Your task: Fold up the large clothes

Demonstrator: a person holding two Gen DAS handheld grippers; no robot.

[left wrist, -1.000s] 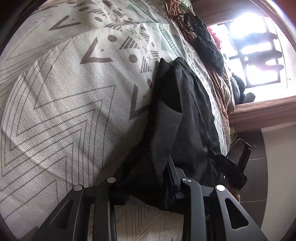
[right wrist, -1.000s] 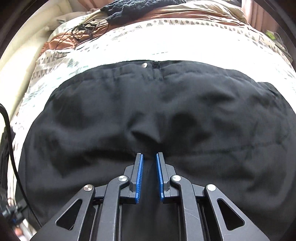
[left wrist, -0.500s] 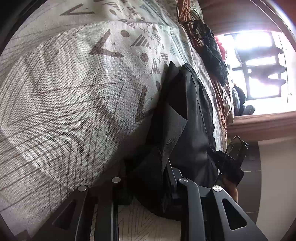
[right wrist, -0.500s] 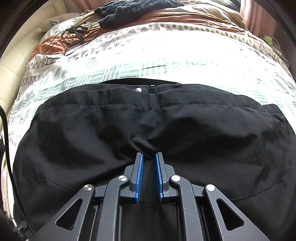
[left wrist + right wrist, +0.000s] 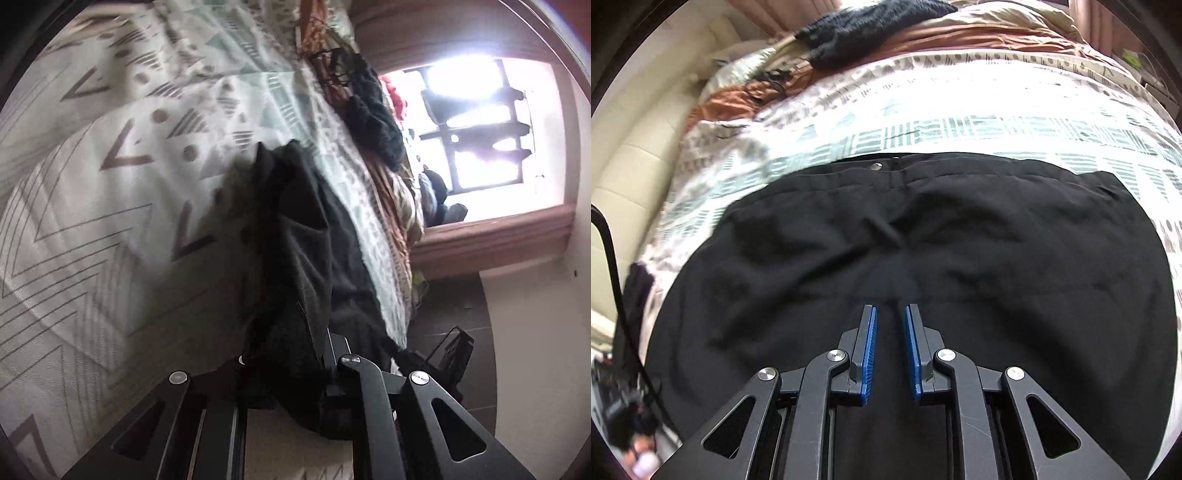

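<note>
Black trousers (image 5: 997,258) lie spread across a patterned bedspread (image 5: 960,110), with the waistband button (image 5: 875,166) on the far side. My right gripper (image 5: 890,310) hangs over the seat of the trousers. Its blue pads (image 5: 868,350) stand a narrow gap apart and are opening slightly, with black cloth filling the gap. In the left wrist view the trousers (image 5: 306,229) hang bunched from my left gripper (image 5: 288,354). Its jaws are closing on that bunch, and the cloth hides the pads. The right gripper's black frame (image 5: 450,354) shows by the trousers' far edge.
A dark knitted garment (image 5: 864,26) and an orange-brown blanket (image 5: 738,99) lie at the head of the bed by a cream padded headboard (image 5: 635,166). A black cable (image 5: 613,277) hangs at the left. A bright window (image 5: 480,129) and dark floor tiles (image 5: 454,306) lie beyond the bed.
My left gripper's jaws have drawn in on the bunched trouser cloth and lifted it off the bedspread. My right gripper has risen and shifted, its pad gap slightly wider.
</note>
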